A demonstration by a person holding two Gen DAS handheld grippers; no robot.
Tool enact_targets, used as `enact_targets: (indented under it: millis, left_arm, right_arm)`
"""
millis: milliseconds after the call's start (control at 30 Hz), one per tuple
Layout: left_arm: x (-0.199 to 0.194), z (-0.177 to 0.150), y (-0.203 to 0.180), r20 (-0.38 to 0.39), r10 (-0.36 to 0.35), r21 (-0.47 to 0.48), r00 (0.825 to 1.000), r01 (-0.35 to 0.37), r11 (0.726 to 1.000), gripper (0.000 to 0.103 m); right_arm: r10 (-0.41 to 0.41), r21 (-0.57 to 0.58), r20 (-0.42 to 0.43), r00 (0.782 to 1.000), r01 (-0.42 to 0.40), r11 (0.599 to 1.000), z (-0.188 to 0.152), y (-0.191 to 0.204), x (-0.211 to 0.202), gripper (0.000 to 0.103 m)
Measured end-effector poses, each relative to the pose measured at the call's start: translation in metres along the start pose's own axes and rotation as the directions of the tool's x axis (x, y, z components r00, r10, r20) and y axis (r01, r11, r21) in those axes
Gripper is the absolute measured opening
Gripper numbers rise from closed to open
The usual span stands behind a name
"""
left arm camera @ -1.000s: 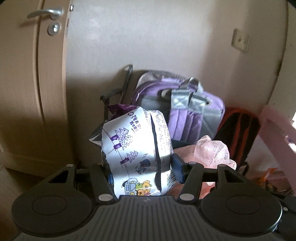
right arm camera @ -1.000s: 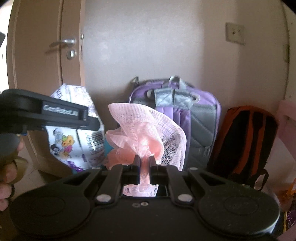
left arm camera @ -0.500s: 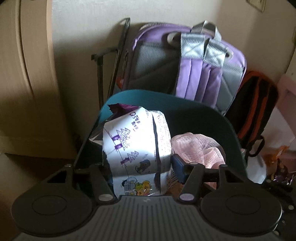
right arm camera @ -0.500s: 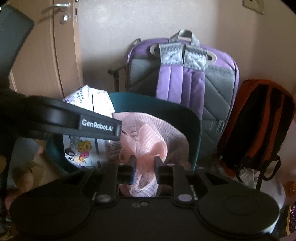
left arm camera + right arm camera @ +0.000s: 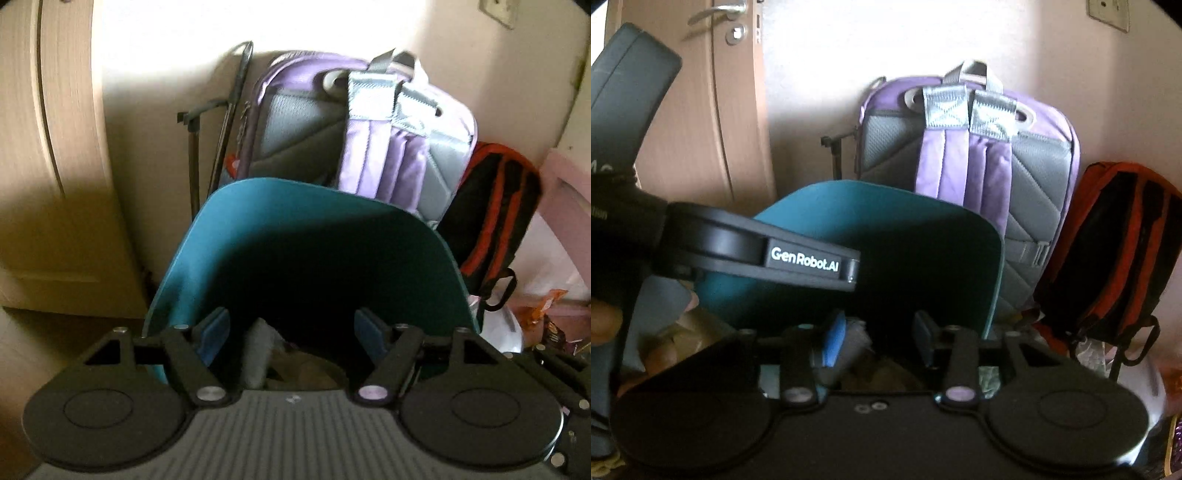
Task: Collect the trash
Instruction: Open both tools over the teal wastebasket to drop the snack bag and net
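The left hand-held gripper (image 5: 293,332) hangs over the mouth of a teal plastic trash bin (image 5: 258,221), its blue-padded fingers (image 5: 212,332) spread wide with nothing between them. The right hand-held gripper (image 5: 877,338) sits beside it over the same bin, likewise released, its blue pads (image 5: 834,341) apart and gripping nothing. Down in the bin's dark interior, below the left fingers, lies a pale greyish crumpled piece of trash (image 5: 258,350) with more dim, brownish scraps next to it; the shadow is too deep to tell what each piece is. From the right wrist view the same pale scrap (image 5: 855,343) shows just past the left pad. In that view the body of the left gripper crosses the left half of the frame as a black bar bearing a white "GenRobot.AI" label (image 5: 805,260), and part of the person's hand (image 5: 605,325) shows at the left edge. Behind the bin, a purple and grey backpack (image 5: 369,140) leans upright against the cream wall (image 5: 166,74), with a black and orange backpack (image 5: 495,210) just beside it to the right. A thin black metal frame (image 5: 225,122) stands between the purple backpack and a light wooden door (image 5: 713,110), whose silver lever handle (image 5: 716,11) is visible at the top.
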State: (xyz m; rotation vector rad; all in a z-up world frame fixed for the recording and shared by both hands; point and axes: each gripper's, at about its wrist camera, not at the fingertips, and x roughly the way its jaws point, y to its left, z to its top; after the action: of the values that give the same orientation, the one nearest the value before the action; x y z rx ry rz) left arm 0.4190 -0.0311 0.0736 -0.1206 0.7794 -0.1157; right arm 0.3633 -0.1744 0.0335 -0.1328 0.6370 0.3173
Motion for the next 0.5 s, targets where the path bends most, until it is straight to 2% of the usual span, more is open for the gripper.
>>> enact_targets:
  millis: [233,500]
  left_arm:
    - [-0.051,-0.014,0.0,0.026,-0.017,0.011,1.0,0.017,1.0,0.074]
    - [-0.11,-0.05,0.012,0.032,-0.014,0.04,0.999,0.013,0.999,0.074]
  right_arm:
    - [0.004,-0.009,0.03,1.0,-0.004,1.0,-0.005,0.011,-0.044,0.042]
    - [0.021,-0.002,0.057,0.998,-0.021,1.0,-0.021,0.027,-0.1,0.042]
